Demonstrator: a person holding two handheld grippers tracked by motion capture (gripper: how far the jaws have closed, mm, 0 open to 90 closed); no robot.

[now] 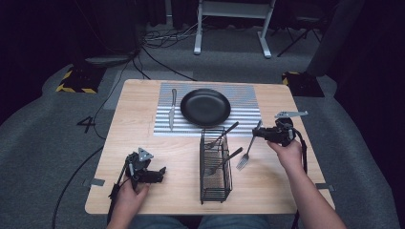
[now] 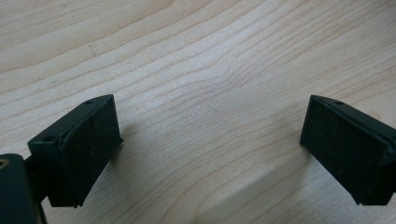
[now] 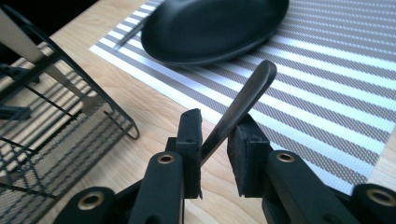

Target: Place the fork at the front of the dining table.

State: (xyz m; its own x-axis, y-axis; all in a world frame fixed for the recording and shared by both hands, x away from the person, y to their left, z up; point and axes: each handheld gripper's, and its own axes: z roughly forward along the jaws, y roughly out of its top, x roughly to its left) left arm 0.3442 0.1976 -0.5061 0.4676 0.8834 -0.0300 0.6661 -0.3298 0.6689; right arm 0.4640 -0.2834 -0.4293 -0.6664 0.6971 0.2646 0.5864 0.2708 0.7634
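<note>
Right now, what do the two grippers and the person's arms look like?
Both the left gripper and right gripper are black, each topped by a grey three-cornered plate and trailing a black cable. Their jaws are blocky black pads; brass-coloured rivets show on the right one's linkage. The forearms are bare, no sleeves in view.

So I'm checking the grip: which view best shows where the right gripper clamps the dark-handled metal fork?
The right gripper view: the right gripper pinches the dark-handled metal fork partway along its handle. The high view shows the whole fork, tines hanging toward the table, but the contact is tiny. The left gripper view offers bare wooden table.
</note>
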